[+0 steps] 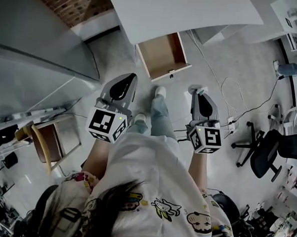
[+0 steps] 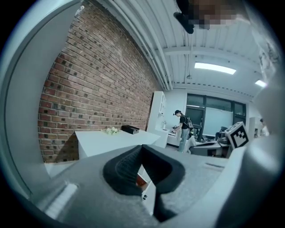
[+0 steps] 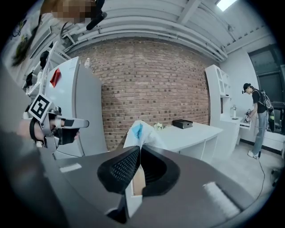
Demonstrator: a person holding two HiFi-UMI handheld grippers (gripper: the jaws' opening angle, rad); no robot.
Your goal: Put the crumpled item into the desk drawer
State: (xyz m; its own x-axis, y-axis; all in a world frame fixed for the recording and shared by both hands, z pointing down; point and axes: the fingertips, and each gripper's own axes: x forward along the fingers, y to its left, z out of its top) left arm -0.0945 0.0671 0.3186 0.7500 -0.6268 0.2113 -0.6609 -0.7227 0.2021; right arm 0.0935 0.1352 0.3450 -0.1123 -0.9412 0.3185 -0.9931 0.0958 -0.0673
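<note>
editor: which step is this?

photographer: carrying. right gripper (image 3: 140,149) is clamping tight on the crumpled item (image 3: 139,130), white and blue, and holding it above the floor, short of the open drawer (image 1: 162,53). left gripper (image 2: 141,149) is pinching closed on nothing.

editor: next?

photographer: likely reaching forward over the drawer's front edge, staying under the desk (image 1: 185,12) lip, then letting go. floor ahead is lying open; cables (image 1: 231,120) are trailing off to the right.
</note>
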